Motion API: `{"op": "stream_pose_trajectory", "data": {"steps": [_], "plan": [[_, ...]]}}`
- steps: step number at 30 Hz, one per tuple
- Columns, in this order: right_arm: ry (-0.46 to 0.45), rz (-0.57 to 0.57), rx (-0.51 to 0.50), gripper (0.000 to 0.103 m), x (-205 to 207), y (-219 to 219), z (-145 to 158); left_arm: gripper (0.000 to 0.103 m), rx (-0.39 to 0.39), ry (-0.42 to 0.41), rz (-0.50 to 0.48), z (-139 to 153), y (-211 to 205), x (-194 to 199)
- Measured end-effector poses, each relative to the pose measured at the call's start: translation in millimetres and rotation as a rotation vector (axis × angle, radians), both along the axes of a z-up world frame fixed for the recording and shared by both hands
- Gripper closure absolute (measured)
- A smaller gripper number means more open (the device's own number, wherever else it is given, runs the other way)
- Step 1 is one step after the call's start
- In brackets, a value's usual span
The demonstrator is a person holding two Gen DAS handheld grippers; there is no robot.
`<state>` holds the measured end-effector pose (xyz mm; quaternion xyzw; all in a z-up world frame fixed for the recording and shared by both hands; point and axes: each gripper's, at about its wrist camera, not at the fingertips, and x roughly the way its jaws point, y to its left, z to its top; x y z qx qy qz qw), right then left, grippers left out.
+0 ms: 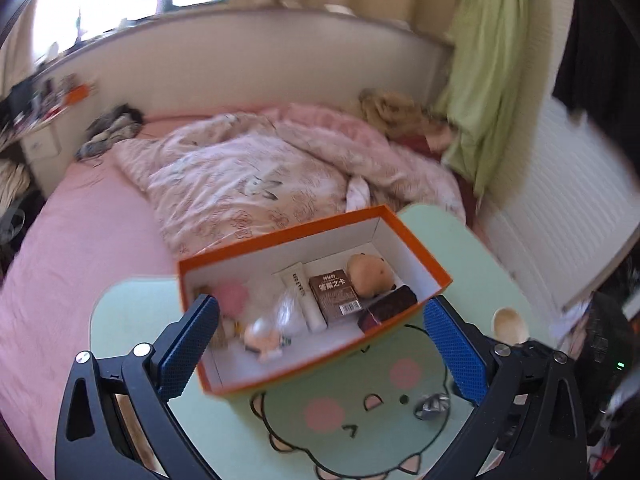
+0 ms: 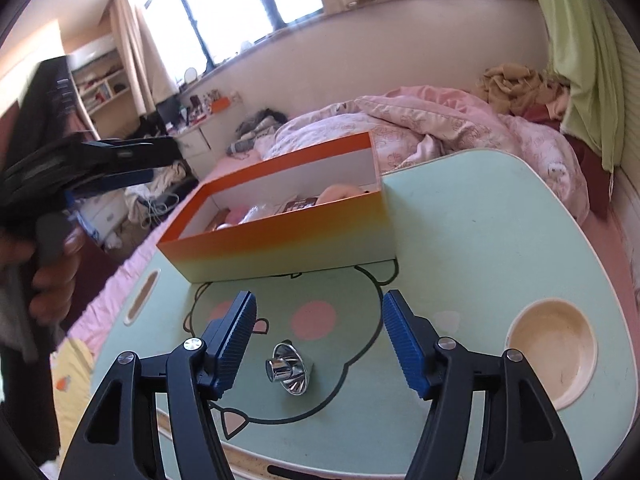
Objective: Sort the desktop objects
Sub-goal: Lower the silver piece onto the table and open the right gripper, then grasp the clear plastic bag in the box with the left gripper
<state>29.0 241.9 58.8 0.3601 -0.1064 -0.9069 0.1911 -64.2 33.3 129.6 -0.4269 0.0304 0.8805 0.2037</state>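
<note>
Right wrist view shows a small shiny metal funnel-shaped piece [image 2: 289,368] lying on its side on the green table [image 2: 460,240], between the two blue pads of the right gripper [image 2: 320,344] and apart from both. The jaws stand wide, holding nothing. Beyond the piece, farther up the table, sits the orange box [image 2: 280,240], its near long wall facing this camera. A round cream-coloured cup recess [image 2: 554,354] is sunk into the table at the right.

At the left edge of the same view a hand [image 2: 52,276] grips the handle of the left gripper [image 2: 132,164], which is raised above table level and points toward the box — its fingers reach over the box's left end.

Left wrist view looks down into the box [image 1: 312,232] from above. The left gripper [image 1: 320,340] is spread wide and empty, one pad over the box's left end, the other beyond its near right corner. Inside lie a brown packet [image 1: 334,292], a white tube [image 1: 302,292], a tan plush toy [image 1: 370,276], a dark red box [image 1: 390,306], a clear plastic bag [image 1: 286,312] and a pink soft thing [image 1: 232,296]. The metal piece [image 1: 431,406] lies on the table near the right pad, outside the box.
</note>
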Motion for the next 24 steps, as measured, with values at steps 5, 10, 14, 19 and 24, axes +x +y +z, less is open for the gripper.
{"op": "stream_pose_trajectory", "data": {"steps": [5,10,14,19,24], "plan": [[-0.015,-0.009,-0.047,0.037,2,13,-3,0.064,-0.025,-0.244,-0.043,-33,9,-46],[-0.03,-0.011,-0.057,0.037,2,16,-6,0.064,-0.079,-0.3,-0.037,-59,14,-64],[-0.032,-0.017,-0.061,0.037,3,19,-7,0.064,-0.169,-0.286,-0.011,-74,20,-65],[-0.043,-0.021,-0.074,0.037,0,20,-9,0.064,-0.205,-0.266,-0.018,-83,21,-62],[-0.05,-0.027,-0.082,0.037,1,19,-11,0.07,-0.13,-0.307,-0.002,-89,4,-74]]}}
